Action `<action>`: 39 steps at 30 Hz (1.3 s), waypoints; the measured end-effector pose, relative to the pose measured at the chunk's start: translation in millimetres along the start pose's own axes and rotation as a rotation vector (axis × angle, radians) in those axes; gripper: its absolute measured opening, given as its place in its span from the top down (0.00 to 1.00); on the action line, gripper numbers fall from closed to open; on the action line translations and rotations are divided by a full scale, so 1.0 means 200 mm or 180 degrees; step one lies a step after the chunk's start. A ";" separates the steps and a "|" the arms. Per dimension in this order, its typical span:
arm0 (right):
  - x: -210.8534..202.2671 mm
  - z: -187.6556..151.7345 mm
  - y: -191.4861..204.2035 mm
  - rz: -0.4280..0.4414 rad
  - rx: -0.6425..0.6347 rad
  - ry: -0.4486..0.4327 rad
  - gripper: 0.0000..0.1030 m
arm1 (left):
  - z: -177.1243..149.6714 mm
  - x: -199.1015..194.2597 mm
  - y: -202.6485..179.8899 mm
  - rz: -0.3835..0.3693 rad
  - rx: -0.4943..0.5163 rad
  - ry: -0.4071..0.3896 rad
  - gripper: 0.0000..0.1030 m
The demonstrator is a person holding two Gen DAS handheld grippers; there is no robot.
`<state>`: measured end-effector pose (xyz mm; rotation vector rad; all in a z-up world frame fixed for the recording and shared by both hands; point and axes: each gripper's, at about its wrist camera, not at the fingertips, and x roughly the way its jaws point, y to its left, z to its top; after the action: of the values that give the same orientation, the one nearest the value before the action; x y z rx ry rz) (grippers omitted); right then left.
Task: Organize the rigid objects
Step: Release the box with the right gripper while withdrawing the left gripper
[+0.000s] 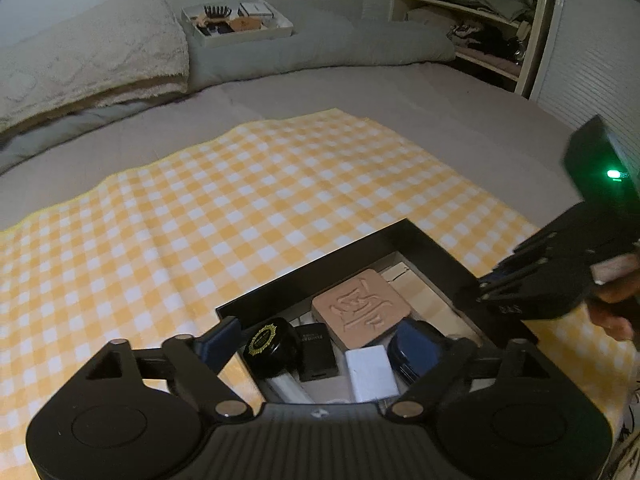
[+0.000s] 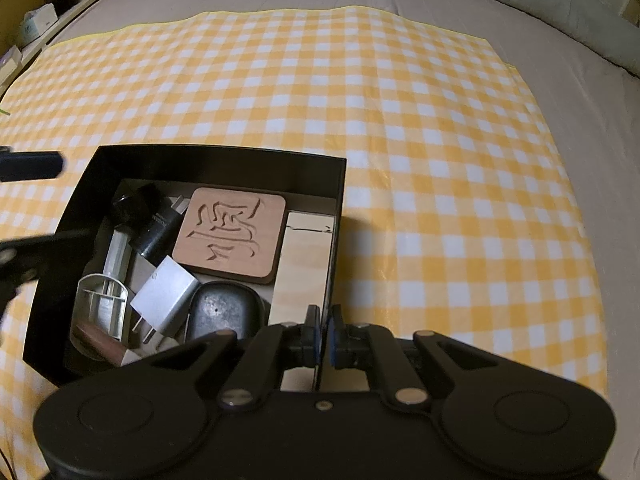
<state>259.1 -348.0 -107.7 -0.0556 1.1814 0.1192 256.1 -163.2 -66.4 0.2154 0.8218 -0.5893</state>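
**Filling the black box: most of the sorting looks done**

Hovering over the near-left part of the black box (image 1: 420,240), the left gripper (image 1: 336,344) is standing with its tongs wide apart and nothing between them. The right gripper (image 2: 324,332) is keeping its tongs pressed together on the thin right wall of the box, apparently steadying it.

Nearest inside the box, a white charger plug (image 2: 164,292) is lying beside a dark blue oval case (image 2: 224,312), with a brown wooden piece (image 2: 100,344) in the near-left corner and a white plastic frame (image 2: 102,300) just behind it. Further in, a round black jar with a gold emblem (image 1: 270,346) and a small black box with lettering (image 1: 316,352) are sitting side by side. Toward the far wall, a carved wooden coaster (image 2: 232,232) is resting flat, leaving a strip of bare pale floor along the right wall.

Beyond the box, the yellow checked cloth (image 2: 400,120) is carrying no loose items in either view, so the gathering appears to be nearly or fully complete. Farther off, on the folded bedding at the bed's far edge, a white tray (image 1: 240,36) is holding a comb and other small things; whether those belong to this task cannot be told.
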 end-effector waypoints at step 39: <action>-0.97 -0.61 0.33 0.0101 -0.0005 -0.1759 0.28 | -0.44 -0.93 -0.21 0.0812 -0.0499 -0.0771 0.00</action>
<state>66.4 -308.7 26.2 -0.0037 0.6304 0.1517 77.6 -87.3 14.2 0.1003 0.5907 -0.3017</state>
